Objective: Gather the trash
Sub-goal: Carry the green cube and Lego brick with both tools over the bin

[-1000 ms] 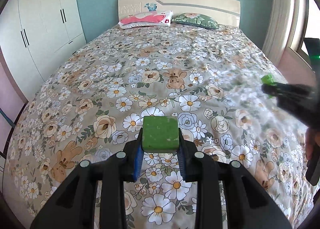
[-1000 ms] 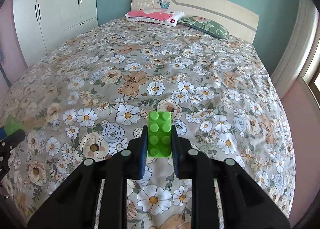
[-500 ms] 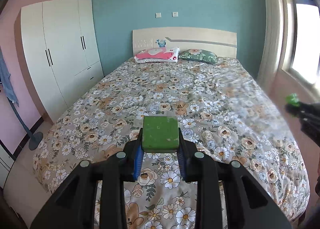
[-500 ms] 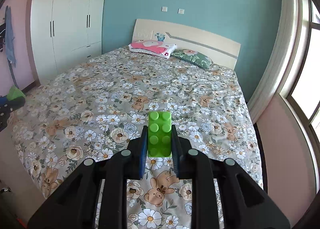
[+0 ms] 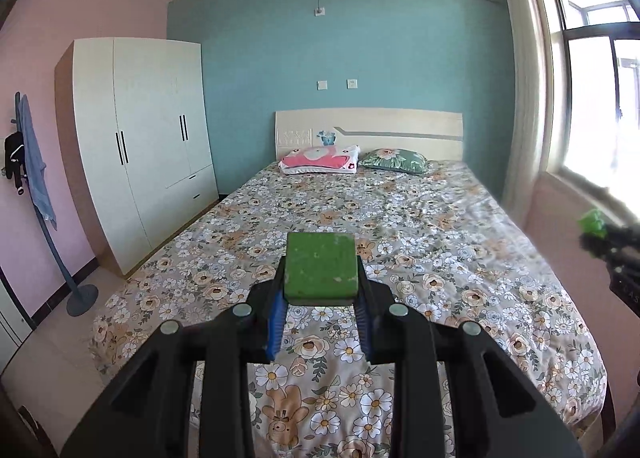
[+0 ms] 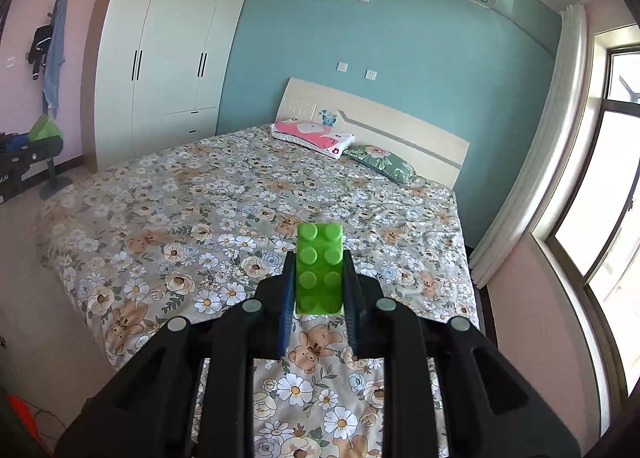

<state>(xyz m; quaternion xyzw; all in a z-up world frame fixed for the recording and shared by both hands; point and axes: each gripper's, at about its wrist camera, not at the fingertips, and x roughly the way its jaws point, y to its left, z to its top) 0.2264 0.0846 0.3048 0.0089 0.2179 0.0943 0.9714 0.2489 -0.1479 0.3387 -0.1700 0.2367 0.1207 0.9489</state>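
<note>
Bed [image 5: 400,225] covered by a floral bedspread [image 6: 200,217]; lying on it against the headboard [image 5: 368,129]: a pink pillow [image 5: 318,157] and beside it a green pillow [image 5: 394,159].

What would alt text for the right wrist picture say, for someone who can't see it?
Black tongs grip a bright green studded toy brick, held above the foot of a bed with a floral cover. Behind are two pillows, a teal wall, a white wardrobe at left and a window at right.
</note>
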